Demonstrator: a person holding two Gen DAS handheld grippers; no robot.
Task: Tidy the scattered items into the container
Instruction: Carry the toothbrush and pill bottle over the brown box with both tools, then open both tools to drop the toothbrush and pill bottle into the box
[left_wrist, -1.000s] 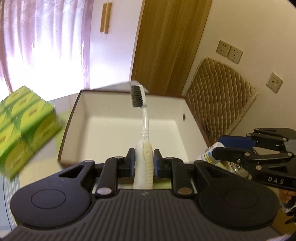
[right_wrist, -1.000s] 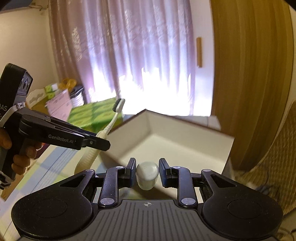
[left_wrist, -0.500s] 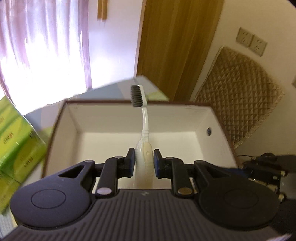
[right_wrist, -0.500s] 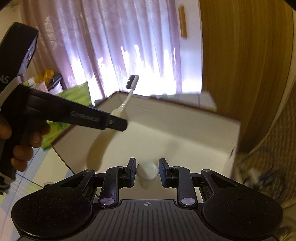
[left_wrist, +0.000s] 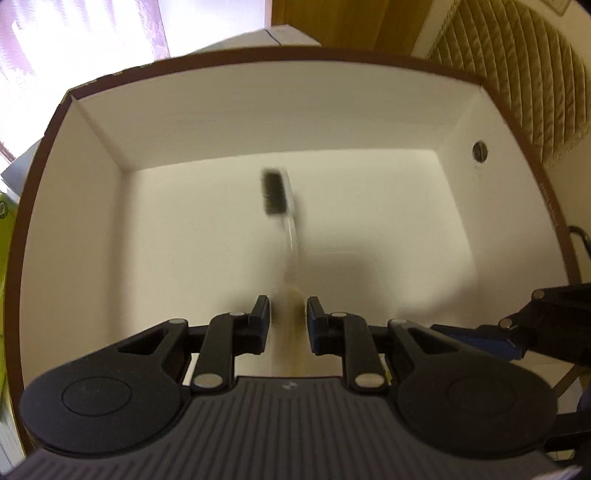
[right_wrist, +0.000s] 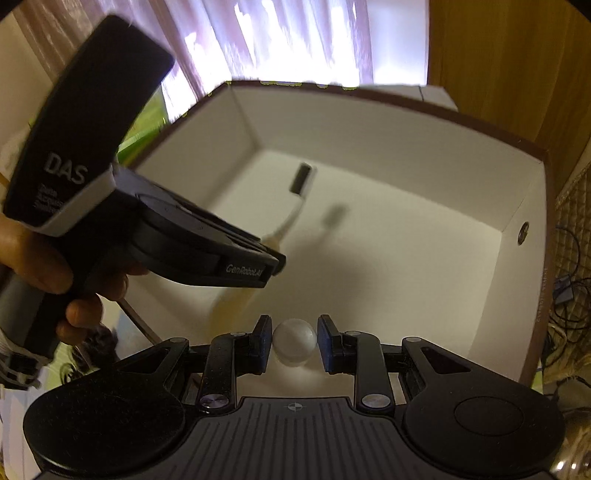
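Both grippers are lower over the box (left_wrist: 458, 122) now. Left gripper (left_wrist: 287, 325) is opening around the blurred toothbrush (left_wrist: 284, 221), bristles toward the far wall, probably slipping; right gripper (right_wrist: 294, 343) pinches a white bottle (right_wrist: 294, 341).

White toothbrush (left_wrist: 284, 221), dark bristles, blurred, head-forward over the white brown-rimmed box (left_wrist: 229, 107) interior.

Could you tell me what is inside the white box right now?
The white box has a bare floor. A toothbrush hangs above it between the opening left tongs. The near floor strip is hidden behind both tongs.
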